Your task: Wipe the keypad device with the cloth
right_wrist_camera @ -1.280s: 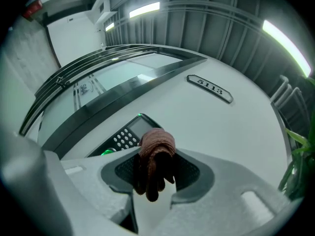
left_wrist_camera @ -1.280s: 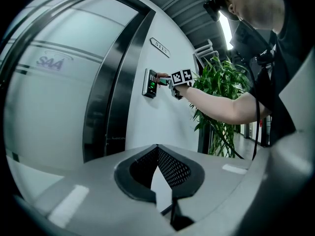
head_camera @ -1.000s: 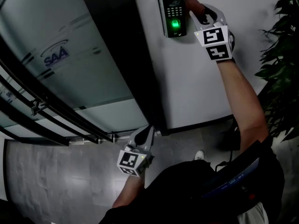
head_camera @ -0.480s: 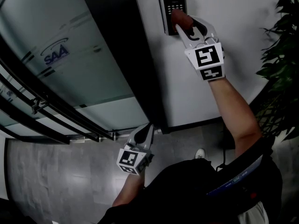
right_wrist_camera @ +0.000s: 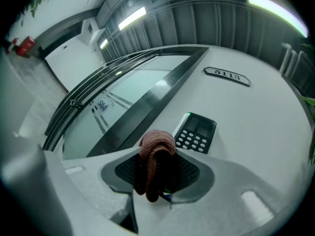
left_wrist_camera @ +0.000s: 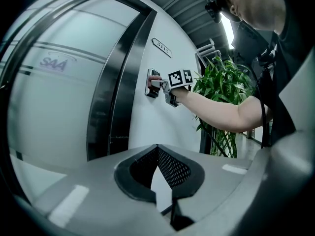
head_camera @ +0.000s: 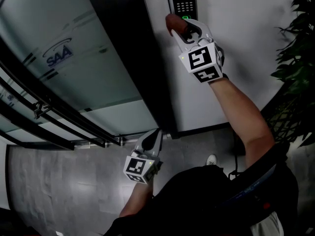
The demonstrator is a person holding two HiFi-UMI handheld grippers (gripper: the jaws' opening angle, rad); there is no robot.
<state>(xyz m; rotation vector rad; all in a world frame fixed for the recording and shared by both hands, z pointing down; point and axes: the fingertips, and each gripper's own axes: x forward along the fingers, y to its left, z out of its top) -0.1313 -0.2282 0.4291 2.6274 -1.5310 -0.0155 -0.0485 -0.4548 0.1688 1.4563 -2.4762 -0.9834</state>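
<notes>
The right arm reaches up nearly straight to the wall (head_camera: 236, 28). Its right gripper (head_camera: 179, 28) pinches a bunched brown cloth (head_camera: 172, 21), which sits at the lower left corner of the keypad (head_camera: 181, 1). The left arm is bent low beside the body, and the left gripper (head_camera: 151, 140) is aimed at the wall's foot, jaws closed tip to tip on nothing.

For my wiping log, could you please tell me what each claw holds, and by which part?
The right claw is shut on the brown cloth, pinching its bunched folds, with a rounded end poking out ahead. The left claw is shut and empty.
</notes>
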